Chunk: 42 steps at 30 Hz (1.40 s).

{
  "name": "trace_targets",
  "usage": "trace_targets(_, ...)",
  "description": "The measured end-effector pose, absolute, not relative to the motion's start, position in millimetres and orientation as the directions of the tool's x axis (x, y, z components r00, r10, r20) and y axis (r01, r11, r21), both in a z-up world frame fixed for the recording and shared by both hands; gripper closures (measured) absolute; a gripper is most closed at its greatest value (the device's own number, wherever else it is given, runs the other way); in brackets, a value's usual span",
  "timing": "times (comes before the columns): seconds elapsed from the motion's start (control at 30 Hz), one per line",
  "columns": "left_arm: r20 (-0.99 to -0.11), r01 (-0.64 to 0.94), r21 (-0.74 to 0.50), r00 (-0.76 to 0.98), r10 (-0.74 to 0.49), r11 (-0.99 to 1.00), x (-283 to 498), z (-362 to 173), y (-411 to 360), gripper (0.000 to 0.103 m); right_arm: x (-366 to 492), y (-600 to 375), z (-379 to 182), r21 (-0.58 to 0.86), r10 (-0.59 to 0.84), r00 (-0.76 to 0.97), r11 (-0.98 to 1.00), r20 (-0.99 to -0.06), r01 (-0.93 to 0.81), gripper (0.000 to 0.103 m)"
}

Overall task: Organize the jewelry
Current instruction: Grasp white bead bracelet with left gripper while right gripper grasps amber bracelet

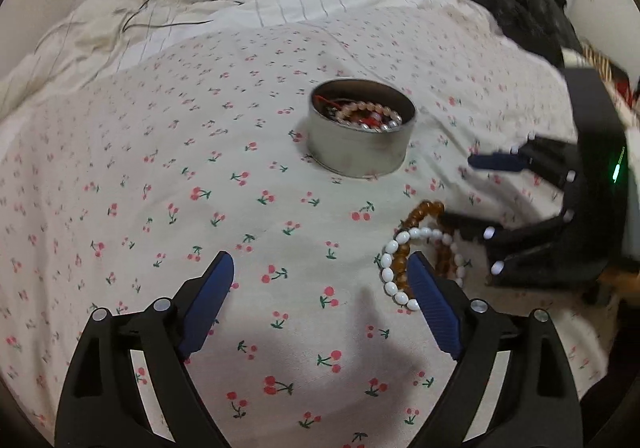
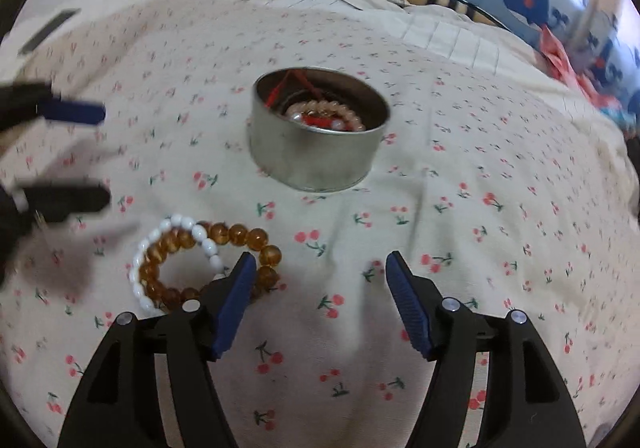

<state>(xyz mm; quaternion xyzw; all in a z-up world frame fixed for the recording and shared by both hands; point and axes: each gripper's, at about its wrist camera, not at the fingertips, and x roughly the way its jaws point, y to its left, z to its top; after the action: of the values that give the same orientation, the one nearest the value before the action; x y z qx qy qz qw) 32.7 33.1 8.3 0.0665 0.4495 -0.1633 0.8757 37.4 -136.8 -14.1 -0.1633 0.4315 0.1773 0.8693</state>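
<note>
Both grippers [image 1: 320, 264] [image 2: 320, 264] agape (empty), bracelets [image 2: 208, 264] beside tin [image 2: 316, 152]

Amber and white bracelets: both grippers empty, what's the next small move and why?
Probably slide the right gripper left and down over the amber bracelet, then close. Both it and the left gripper are open and hold nothing. The amber bracelet and white bracelet lie overlapped on the bedsheet, outside the tin, which already holds beads. The right gripper's left finger already lies at the amber beads.
</note>
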Motion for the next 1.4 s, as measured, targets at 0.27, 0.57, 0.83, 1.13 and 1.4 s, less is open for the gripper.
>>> trace_targets(0.27, -0.808, 0.451, -0.094, 0.486, -0.332, 0.888, 29.2, -0.7, 6.2, 0.017, 49.5, -154.3, -13.4, -0.2, 0.039, 0.617, 0.928, -0.786, -0.314, 0.028)
trace_targets(0.57, -0.808, 0.456, -0.176, 0.44, -0.393, 0.872, 42.9, -26.2, -21.3, 0.017, 49.9, -165.8, -12.9, -0.186, 0.037, 0.595, 0.933, -0.803, -0.309, 0.027)
trace_targets(0.83, -0.836, 0.425, -0.215, 0.386, -0.39, 0.88, 50.4, -41.2, -20.2, 0.017, 54.8, -191.8, -14.0, -0.211, -0.046, 0.584, 0.953, -0.81, -0.218, 0.027)
trace_targets(1.13, -0.832, 0.355, -0.275, 0.378, -0.407, 0.893, 57.2, -43.1, -4.8, 0.021, 51.4, -165.5, -14.3, -0.186, 0.05, 0.594, 0.926, -0.803, -0.329, 0.027)
trace_targets(1.4, -0.855, 0.272, 0.118, 0.517, -0.042, 0.955, 55.5, -44.9, -7.3, 0.03, 53.9, -178.8, -18.7, -0.29, -0.087, 0.606, 0.925, -0.79, -0.245, 0.022)
